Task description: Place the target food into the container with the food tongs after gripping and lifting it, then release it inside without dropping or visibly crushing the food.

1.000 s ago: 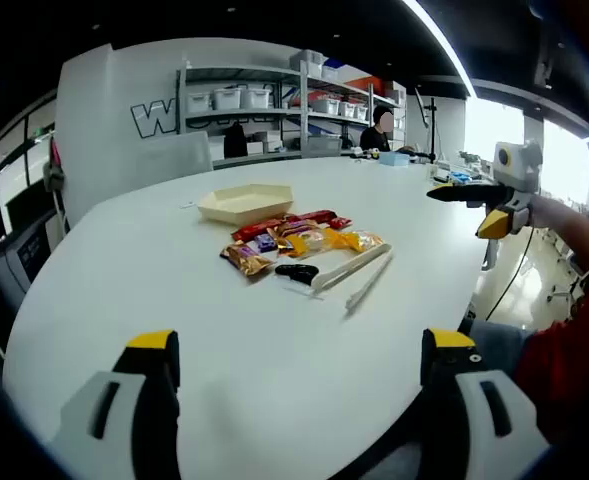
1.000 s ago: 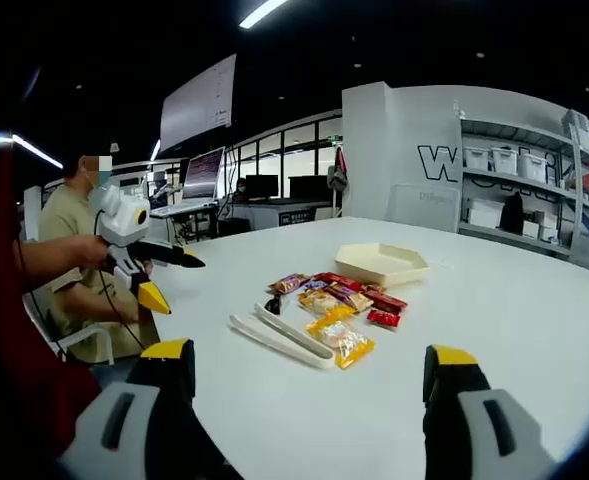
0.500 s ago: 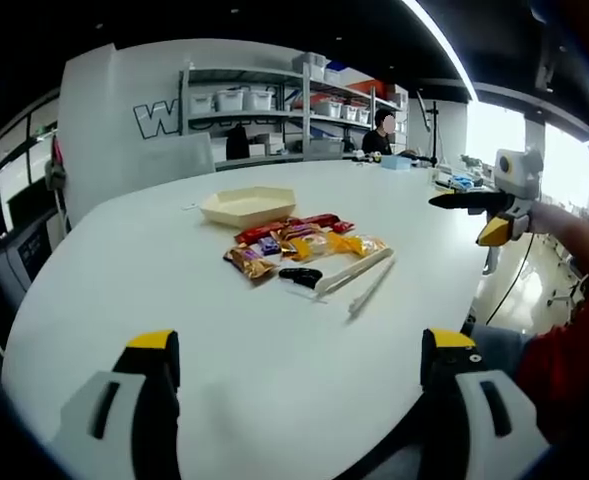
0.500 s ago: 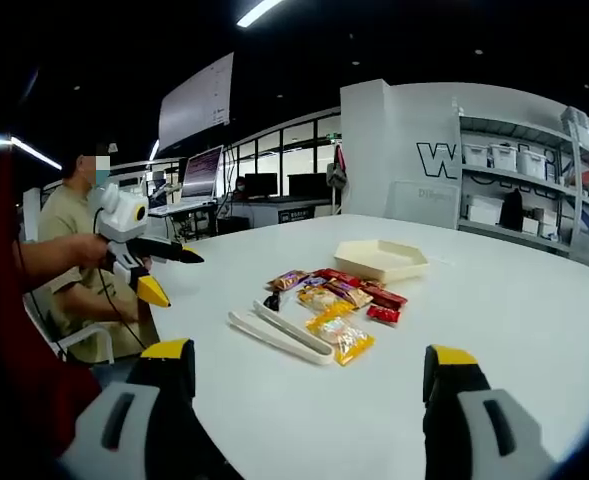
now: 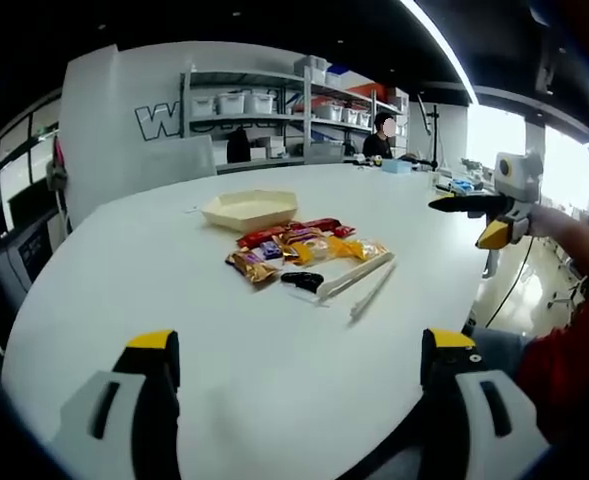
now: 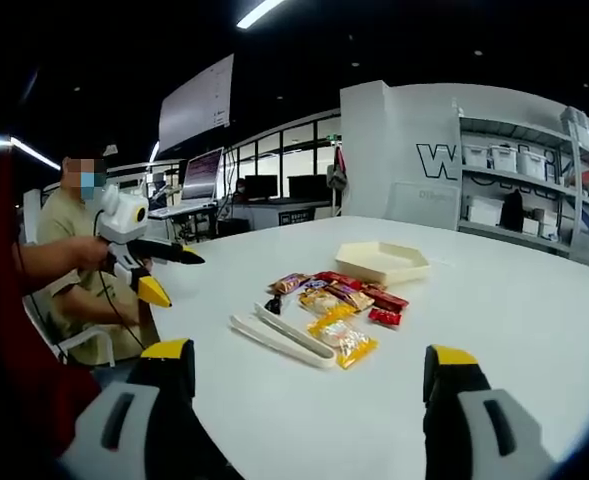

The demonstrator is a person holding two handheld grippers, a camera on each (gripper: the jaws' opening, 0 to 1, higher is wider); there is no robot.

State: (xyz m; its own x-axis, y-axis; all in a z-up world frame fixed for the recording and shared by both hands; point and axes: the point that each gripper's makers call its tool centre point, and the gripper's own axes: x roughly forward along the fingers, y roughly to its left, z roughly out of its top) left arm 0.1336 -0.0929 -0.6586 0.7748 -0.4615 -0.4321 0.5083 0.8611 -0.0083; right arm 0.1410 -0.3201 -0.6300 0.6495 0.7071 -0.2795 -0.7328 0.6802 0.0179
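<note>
In the left gripper view, the left gripper hangs over the near edge of the white bench, its jaws spread wide and holding nothing. The tongs lie flat on the bench just beside the snacks, a heap of wrapped packets, with the tray a little beyond the heap. The tongs' long axis runs from lower left to upper right in this view; which end is the hinge I cannot tell at this size. The right gripper comes in from the right, held off the bench edge, well apart from everything; its jaws look nearly together but that is too small to settle. In the right gripper view, the right gripper shows its own jaws wide apart and empty, which does settle it. Here the tongs lie nearest, long axis slanting from upper left to lower right, touching or almost touching the yellow packet of the snacks, with the tray behind. The left gripper floats at the left, clear of the bench. Nothing is picked up yet. The risk, as I judge it, is in lifting the tongs: they are thin, flat and smooth, so a grab near one end may let them swing or slip, and a sweep along the bench could scatter the packets.
</note>
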